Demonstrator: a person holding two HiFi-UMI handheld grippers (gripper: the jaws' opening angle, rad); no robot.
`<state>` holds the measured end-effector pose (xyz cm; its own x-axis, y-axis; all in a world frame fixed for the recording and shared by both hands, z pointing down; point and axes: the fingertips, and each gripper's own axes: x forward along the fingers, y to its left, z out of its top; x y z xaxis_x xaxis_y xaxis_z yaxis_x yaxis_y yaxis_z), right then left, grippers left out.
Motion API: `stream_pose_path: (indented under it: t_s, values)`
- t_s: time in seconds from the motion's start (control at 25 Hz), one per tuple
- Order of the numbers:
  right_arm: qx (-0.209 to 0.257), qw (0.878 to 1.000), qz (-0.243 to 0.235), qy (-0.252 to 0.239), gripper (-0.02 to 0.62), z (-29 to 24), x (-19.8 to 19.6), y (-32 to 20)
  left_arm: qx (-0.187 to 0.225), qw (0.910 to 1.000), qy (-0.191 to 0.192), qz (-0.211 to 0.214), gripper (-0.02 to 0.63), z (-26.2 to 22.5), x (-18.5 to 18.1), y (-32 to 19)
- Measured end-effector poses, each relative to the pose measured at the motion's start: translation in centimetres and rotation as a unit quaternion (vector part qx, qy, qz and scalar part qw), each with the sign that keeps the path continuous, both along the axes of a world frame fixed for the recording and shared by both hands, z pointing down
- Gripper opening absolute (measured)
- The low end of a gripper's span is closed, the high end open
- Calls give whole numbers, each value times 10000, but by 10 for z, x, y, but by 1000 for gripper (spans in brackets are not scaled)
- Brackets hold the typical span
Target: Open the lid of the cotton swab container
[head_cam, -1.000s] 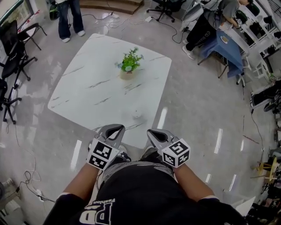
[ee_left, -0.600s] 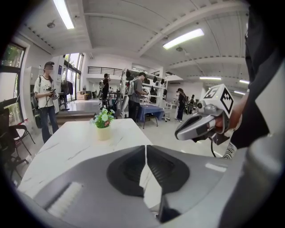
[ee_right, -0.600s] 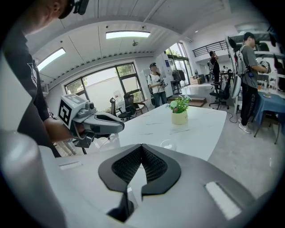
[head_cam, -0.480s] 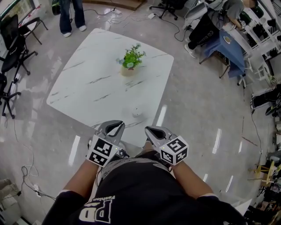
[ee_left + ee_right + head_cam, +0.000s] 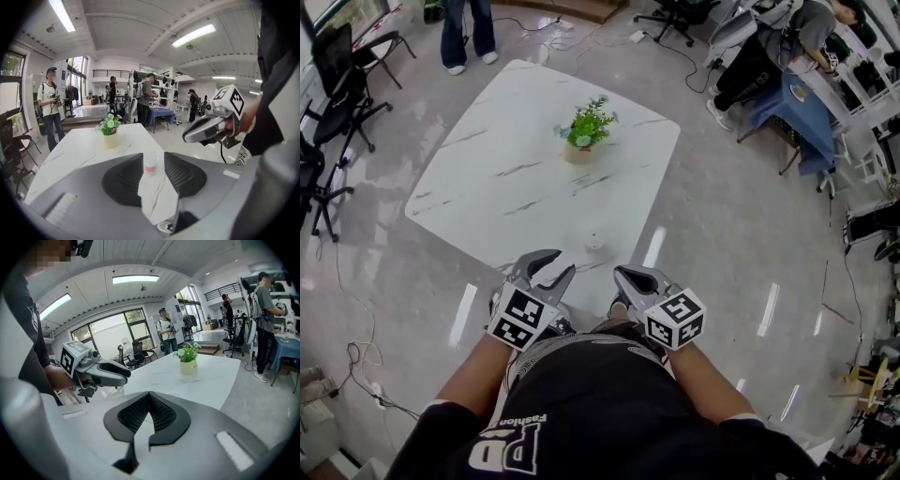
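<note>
Close in, the left tool (image 5: 561, 262) stands half open and empty. Its jaws have just been parting, where a second ago they were together, while the right tool (image 5: 621, 277) is closed on nothing. Ahead, between the two and touching neither, the container (image 5: 594, 242) stands upright near the surface's (image 5: 506, 187) near edge. The left tool's view frames it squarely between its jaws, so that hand seems better lined up. Otherwise neither hand has shifted.

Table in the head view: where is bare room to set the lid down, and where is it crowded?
The table is bare left of the potted plant and between it and the cotton swab container. Nowhere is crowded; only those two stand on it.
</note>
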<state>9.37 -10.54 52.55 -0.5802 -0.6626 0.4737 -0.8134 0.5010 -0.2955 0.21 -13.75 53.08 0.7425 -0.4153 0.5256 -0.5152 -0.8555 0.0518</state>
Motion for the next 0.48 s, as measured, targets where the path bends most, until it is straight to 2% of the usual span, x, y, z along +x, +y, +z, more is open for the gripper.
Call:
stream_pose_path:
  t_s: [0.24,0.48]
  values:
    - [-22,10000,49,-83,0,6,5,2,1,9999,-131,9,251,4,10,-9]
    - [-68,9998,140,-117,0,10,18,3,-20,9995,-295,85,273,11,17,-15]
